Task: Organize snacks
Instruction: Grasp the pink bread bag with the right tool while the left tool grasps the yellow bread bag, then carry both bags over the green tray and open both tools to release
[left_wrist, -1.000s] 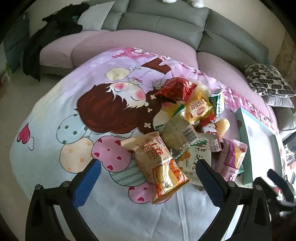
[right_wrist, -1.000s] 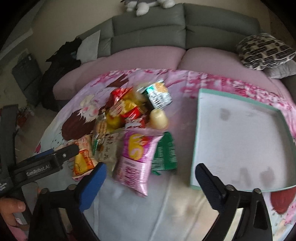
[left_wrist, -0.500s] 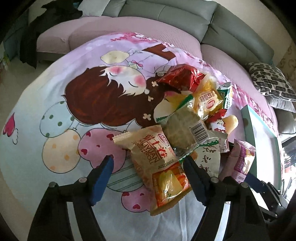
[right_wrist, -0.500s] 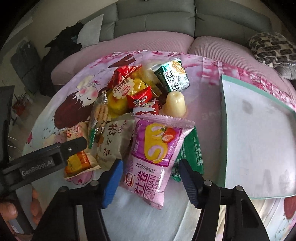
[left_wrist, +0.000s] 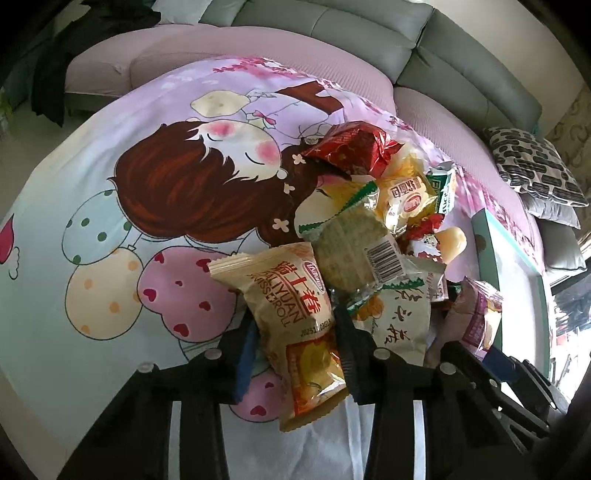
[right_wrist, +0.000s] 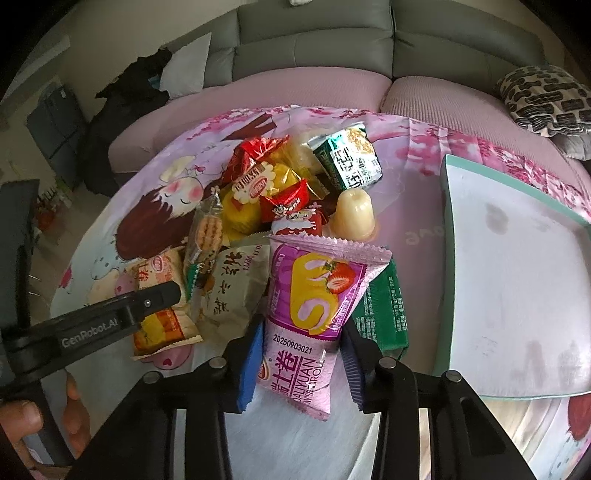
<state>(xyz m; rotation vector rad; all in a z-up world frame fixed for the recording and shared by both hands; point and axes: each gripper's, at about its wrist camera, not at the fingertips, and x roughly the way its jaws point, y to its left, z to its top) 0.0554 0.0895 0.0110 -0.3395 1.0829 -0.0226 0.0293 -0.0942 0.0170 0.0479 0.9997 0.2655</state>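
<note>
Left wrist view: the left gripper (left_wrist: 299, 347), its jaws having just been closing, pinches the tan swiss-roll packet (left_wrist: 295, 321) at the near edge of the snack pile (left_wrist: 373, 221), which lies on a cartoon-printed cloth (left_wrist: 110, 206) over the surface. Right wrist view: the right gripper (right_wrist: 303, 354), likewise just narrowed, clamps the lower half of the pink strawberry swiss-roll packet (right_wrist: 314, 302). A green packet (right_wrist: 384, 314) lies just beside it, partly beneath. The teal-rimmed tray (right_wrist: 448, 258) sits to the right of the pile, near it. A hand (right_wrist: 22, 421) shows at lower left, behind the left gripper's black finger.
</note>
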